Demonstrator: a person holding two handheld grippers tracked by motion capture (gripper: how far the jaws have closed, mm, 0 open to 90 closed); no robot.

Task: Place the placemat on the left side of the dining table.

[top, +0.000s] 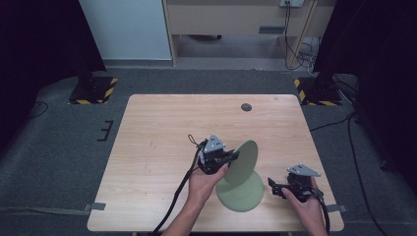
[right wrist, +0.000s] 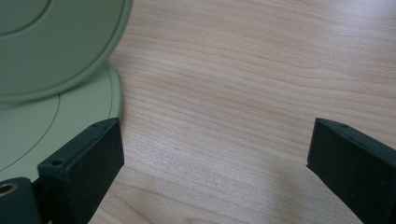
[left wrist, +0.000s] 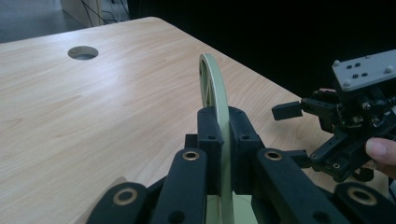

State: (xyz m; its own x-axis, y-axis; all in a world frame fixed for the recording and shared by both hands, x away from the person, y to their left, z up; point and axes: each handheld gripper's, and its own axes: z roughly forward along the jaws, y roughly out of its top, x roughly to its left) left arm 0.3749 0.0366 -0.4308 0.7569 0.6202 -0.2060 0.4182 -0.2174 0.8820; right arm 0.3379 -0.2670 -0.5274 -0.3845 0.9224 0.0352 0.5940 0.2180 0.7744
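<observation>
So the left gripper [left wrist: 223, 140] has its two black jaws clamped on the rim of a round pale green plastic plate [top: 242, 162], holding it up on edge and tilted over a second flat pale green plate [top: 242, 192] that lies near the front edge of the light wooden table [top: 162, 132]. The right gripper [right wrist: 215, 163] sits low just right of the flat plate, jaws wide apart with only bare wood between them.

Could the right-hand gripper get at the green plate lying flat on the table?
Probably yes. The right gripper is open beside the flat plate, bare table between; the lifted plate in the left gripper overhangs only its far part.
</observation>
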